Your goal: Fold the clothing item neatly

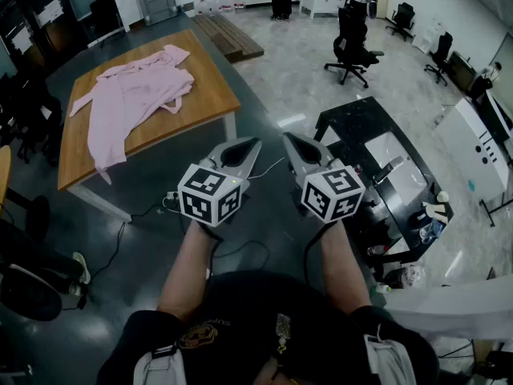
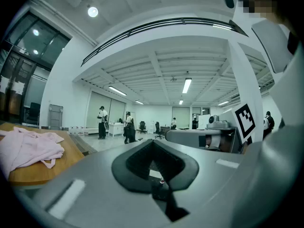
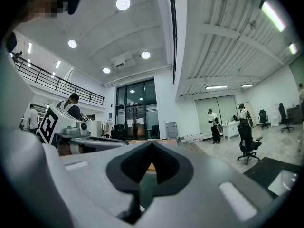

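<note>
the pink garment is seen in the head view, spread loosely and crumpled on the wooden table, with one part hung over the near edge. it is well apart from both grippers, which are held level above the dark floor in front of the person. the left gripper and the right gripper are set side by side with their tips angled toward each other, and nothing is gripped by either. a black desk is placed to the right of them.

in the left gripper view, the jaws of the left gripper are shown clenched together with nothing between them. the garment is seen off to the left, heaped on the table.

in the right gripper view, the right gripper is likewise shown clenched and empty, and a patch of the wooden table is glimpsed through the opening behind the jaw tips.
</note>
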Demonstrator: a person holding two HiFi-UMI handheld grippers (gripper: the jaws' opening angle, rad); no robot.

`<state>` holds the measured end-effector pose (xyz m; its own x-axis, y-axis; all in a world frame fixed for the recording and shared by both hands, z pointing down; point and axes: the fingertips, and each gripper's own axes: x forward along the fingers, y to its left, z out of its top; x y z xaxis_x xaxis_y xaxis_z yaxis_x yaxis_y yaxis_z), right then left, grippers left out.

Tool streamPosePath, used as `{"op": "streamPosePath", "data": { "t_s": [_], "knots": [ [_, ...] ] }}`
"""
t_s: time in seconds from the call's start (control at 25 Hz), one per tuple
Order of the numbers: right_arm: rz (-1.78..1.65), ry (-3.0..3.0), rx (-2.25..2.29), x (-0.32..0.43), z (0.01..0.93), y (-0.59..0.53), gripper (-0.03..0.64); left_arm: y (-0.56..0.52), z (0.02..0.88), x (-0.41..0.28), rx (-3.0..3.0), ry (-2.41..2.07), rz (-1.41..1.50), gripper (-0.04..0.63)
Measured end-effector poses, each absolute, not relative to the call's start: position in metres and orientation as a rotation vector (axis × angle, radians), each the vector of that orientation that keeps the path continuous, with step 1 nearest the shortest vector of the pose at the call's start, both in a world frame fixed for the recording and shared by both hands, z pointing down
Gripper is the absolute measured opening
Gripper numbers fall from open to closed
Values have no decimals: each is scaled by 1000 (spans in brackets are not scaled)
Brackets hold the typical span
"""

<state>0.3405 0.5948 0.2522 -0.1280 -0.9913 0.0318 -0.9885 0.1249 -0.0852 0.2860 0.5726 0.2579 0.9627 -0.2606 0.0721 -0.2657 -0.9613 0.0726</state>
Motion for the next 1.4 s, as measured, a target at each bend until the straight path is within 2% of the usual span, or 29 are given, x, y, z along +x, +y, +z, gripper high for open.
{"op": "streamPosePath", "data": {
  "t_s": [0.84,1.08,1.4],
  "knots": [
    [-103,2444,-2011,312,255,563,2,543,262,263,3028,-461,116,8],
    [-119,2473,-1967,277,258,520,2,496,268,218,3005,-535,144,8],
    [-198,2535,-1899,192,276,439,2,415,284,123,2960,-632,196,8]
  ]
}}
